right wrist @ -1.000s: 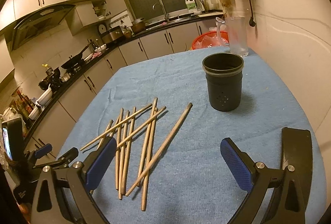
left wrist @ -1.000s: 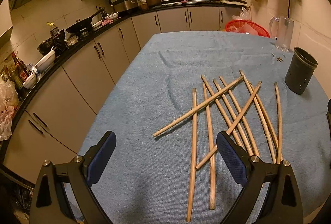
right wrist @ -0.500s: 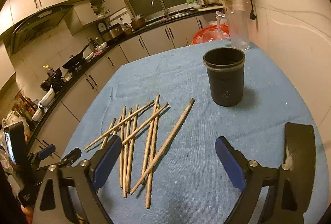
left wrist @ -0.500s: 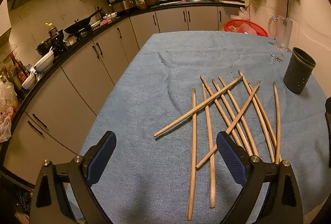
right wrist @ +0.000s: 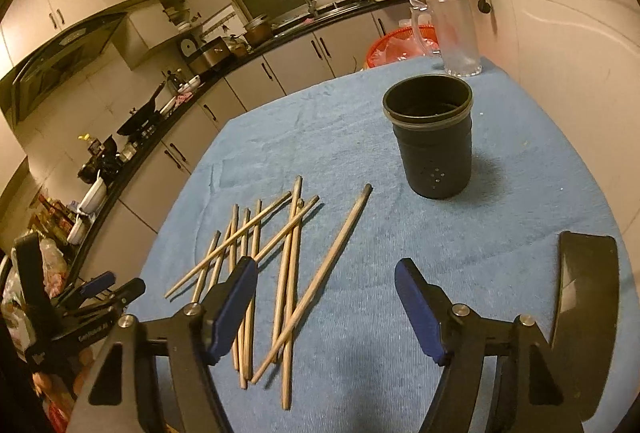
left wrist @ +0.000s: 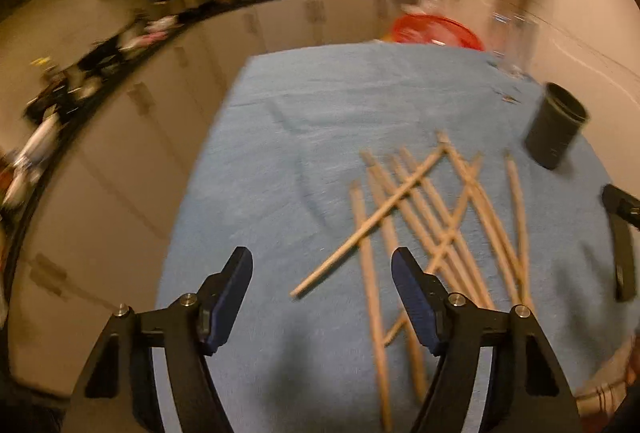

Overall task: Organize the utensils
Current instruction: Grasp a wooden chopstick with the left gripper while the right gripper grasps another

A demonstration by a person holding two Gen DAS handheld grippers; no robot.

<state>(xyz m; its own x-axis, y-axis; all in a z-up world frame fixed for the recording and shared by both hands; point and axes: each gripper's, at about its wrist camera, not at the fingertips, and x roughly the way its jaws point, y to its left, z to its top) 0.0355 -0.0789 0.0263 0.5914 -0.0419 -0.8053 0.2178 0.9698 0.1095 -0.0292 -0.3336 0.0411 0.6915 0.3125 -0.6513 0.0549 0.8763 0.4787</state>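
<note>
Several wooden chopsticks lie criss-crossed on the blue cloth, also seen in the right wrist view. A dark cylindrical utensil holder stands upright and empty beyond them; it shows at the right in the blurred left wrist view. My left gripper is open and empty, above the cloth's near left part, just left of the pile. My right gripper is open and empty, over the near ends of the rightmost chopsticks. The left gripper shows in the right wrist view.
A clear glass pitcher stands at the table's far right by the wall. A red basket sits behind the far edge. Kitchen cabinets and a cluttered counter run along the left. The wall is close on the right.
Both grippers' jaws have narrowed but stay open. The left gripper swung fast, blurring its view, and the chopsticks sit closer to its fingers. The right gripper moved in over the chopsticks.
</note>
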